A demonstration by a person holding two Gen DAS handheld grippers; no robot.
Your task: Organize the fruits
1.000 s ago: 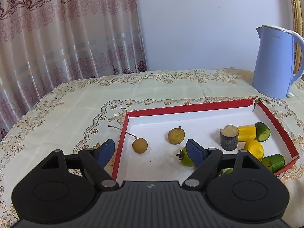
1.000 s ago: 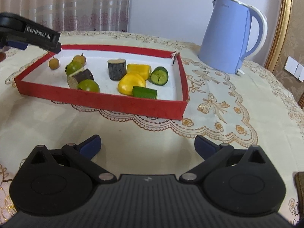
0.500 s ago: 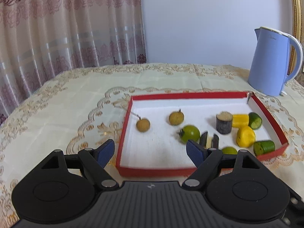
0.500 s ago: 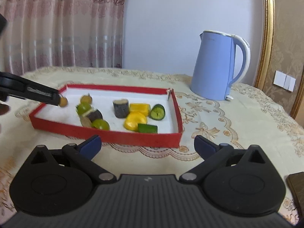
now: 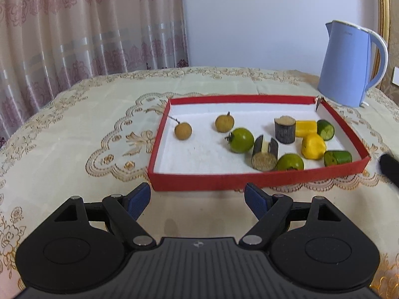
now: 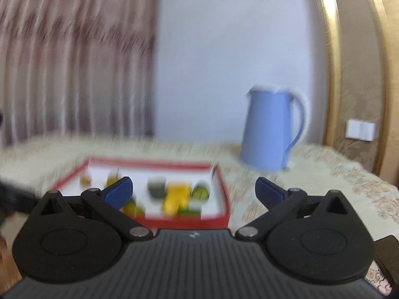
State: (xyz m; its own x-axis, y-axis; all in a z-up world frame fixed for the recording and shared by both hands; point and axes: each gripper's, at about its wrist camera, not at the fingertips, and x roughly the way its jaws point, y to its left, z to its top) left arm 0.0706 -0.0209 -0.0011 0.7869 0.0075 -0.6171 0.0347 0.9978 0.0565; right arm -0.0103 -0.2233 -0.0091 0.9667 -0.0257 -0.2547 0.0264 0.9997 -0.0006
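Observation:
A red-rimmed white tray (image 5: 249, 181) lies on the tablecloth. It holds two brown longans (image 5: 183, 130), two green tomatoes (image 5: 241, 139), two dark sugarcane pieces (image 5: 284, 129), yellow pieces (image 5: 313, 146) and green cucumber pieces (image 5: 337, 157). My left gripper (image 5: 197, 199) is open and empty, just in front of the tray's near rim. My right gripper (image 6: 194, 189) is open and empty, held above the table and back from the tray (image 6: 219, 218); that view is blurred.
A blue electric kettle (image 5: 349, 64) stands behind the tray at the right and also shows in the right wrist view (image 6: 270, 129). A curtain (image 5: 87, 30) hangs behind the table at the left. A gold frame (image 6: 331, 74) stands at the right.
My left gripper has drawn back out of the tray to in front of its near rim. My right gripper has risen and pulled back from the tray. Both stayed open.

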